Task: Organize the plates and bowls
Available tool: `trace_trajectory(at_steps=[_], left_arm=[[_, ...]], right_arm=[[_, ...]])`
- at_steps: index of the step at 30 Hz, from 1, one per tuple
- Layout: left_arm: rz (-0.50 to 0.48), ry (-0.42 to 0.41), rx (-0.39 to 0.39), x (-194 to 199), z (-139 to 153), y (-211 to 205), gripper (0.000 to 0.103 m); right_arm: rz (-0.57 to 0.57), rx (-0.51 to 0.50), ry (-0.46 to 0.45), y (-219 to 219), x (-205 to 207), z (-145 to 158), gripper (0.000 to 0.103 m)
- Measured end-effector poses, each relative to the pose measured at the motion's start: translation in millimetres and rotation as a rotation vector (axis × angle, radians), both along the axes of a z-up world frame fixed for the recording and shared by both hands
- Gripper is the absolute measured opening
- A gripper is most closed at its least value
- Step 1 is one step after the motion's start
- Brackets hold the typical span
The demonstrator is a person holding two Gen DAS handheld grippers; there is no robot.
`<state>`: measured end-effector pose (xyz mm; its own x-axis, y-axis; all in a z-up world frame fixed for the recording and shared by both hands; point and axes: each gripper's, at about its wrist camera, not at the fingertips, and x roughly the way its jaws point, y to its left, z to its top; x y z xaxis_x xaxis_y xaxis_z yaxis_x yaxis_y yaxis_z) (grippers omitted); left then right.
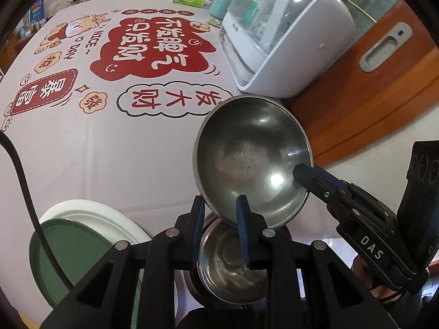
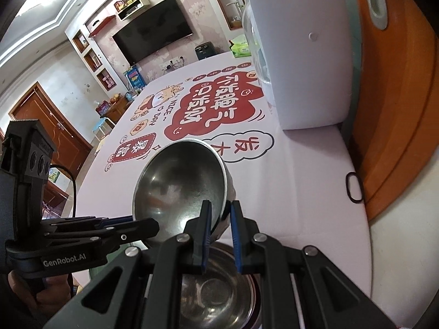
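Held bowl: a steel bowl (image 1: 252, 161) is lifted clear of the counter and tilted, its hollow facing the cameras; in the right wrist view the same steel bowl (image 2: 181, 183) hangs above the stacked bowls.
Left claw: the left claw (image 1: 221, 213) pinches the near rim of the steel bowl, one blue pad (image 1: 242, 219) inside the wall and the other outside; from the right wrist view the left claw (image 2: 153, 223) comes in from the left edge onto the rim.
Right claw: the right claw (image 2: 221, 219) pinches the opposite rim, with one finger inside the bowl and one outside; in the left wrist view the right claw (image 1: 300, 174) reaches in from the right with its tip inside the bowl.
Stacked bowls: more steel bowls (image 1: 233, 268) sit nested at the near edge of the counter, right below the lifted one.
Plates: a green plate (image 1: 68, 249) lies on a white plate (image 1: 109, 219) at the near left of the counter, beside the stacked bowls.
Counter: a pale cloth with red printed characters (image 1: 109, 150) covers it.
Dish cabinet: a white cabinet with a clear front (image 1: 285, 38) stands along the right edge, well apart from the bowls.
Black ring: a small black band (image 2: 354, 187) lies near the right edge.
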<state>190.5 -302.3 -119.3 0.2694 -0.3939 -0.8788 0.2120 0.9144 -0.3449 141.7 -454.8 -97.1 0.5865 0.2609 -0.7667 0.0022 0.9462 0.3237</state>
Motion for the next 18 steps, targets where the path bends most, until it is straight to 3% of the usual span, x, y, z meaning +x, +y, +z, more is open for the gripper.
trace_trajectory(at_steps=[18], left_arm=[[-0.065, -0.018, -0.026, -49, 14, -3, 0.021]], right_arm=[[-0.043, -0.041, -0.005, 7, -52, 14, 0.014]])
